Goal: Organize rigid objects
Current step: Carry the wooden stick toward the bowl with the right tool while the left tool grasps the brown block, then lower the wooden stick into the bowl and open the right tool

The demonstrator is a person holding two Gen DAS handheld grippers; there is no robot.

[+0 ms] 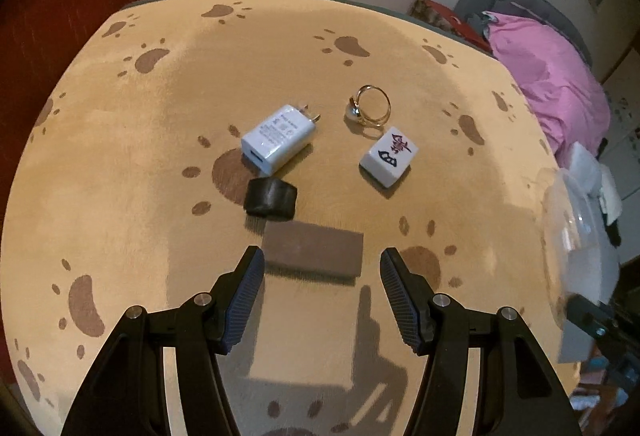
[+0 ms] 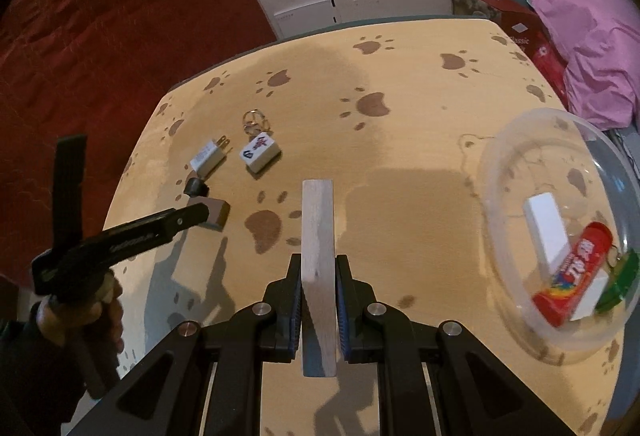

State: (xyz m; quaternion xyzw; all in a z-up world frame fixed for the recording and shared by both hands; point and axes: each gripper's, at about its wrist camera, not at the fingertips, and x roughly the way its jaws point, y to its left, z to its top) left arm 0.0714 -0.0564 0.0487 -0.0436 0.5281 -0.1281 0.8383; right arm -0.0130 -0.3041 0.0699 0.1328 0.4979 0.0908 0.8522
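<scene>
A: Right gripper (image 2: 319, 278) is pinching the pale wood slat (image 2: 318, 236), which stands up the lower middle of the right wrist view. How would you finish that?

B: Carry it to the clear bowl (image 2: 516, 140) at the right edge, get the slat's low end past the rim, tip it flatter, then let go low so it doesn't bounce out. The bowl already holds a white block (image 2: 546, 224), a red tube (image 2: 576, 276) and something green (image 2: 618, 278), so aim for the bare part nearer the upper left of the bowl.

A: And the left gripper (image 1: 322, 262)?

B: Spread, nothing between the pads, at the bottom of the left wrist view. The brown block (image 1: 314, 252) lies just above its tips, so that looks like its next pick (my guess). Come down square over the long sides, since the black piece (image 1: 271, 197) sits right at the block's upper left corner.

A: The rest?

B: Charger (image 1: 278, 138), ring (image 1: 370, 104) and mahjong tile (image 1: 389, 156) wait mid-frame on the paw-print cloth (image 1: 120, 196).

A: Any writing?

B: The tile shows a blue 6-like figure with a red character. The red tube's print is too blurred. A red box (image 2: 520, 24) upper right reads "Classic"; the charger's print is too small
</scene>
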